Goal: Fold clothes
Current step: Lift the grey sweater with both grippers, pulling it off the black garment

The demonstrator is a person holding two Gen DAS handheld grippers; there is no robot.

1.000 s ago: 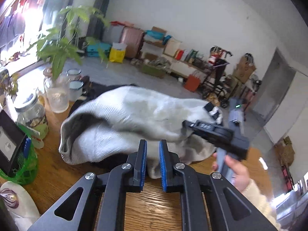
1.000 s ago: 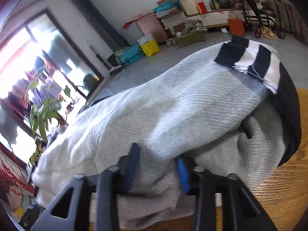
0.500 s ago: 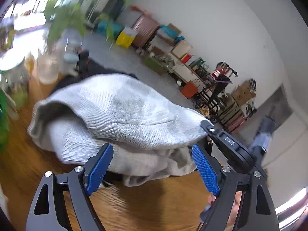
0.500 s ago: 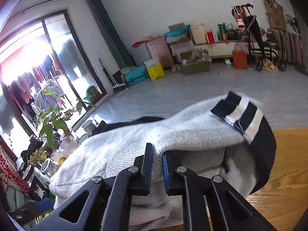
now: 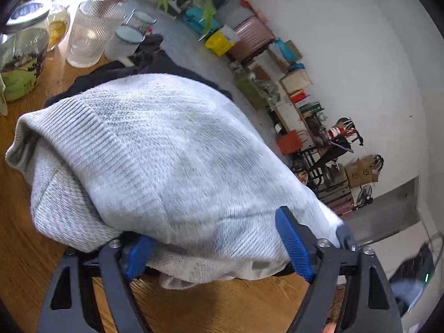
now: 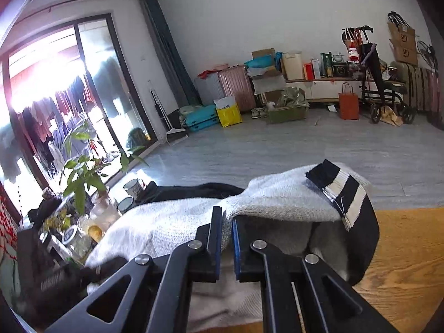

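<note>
The pale grey knitted sweater (image 5: 172,166) lies heaped on the wooden table (image 5: 22,249), hiding most of a dark garment (image 5: 116,68) beneath. The left gripper (image 5: 216,249) straddles its near edge, jaws wide and closing, one pad half buried in the knit. The right gripper (image 6: 227,222) pinches a fold of it tight, beside the black-and-white striped cuff (image 6: 337,191).

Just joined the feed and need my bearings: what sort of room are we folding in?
Most likely a lived-in home living room doubling as storage. A wooden table carries the grey sweater; suitcases and boxes line the far wall, and laundry hangs outside the sliding glass door.
</note>
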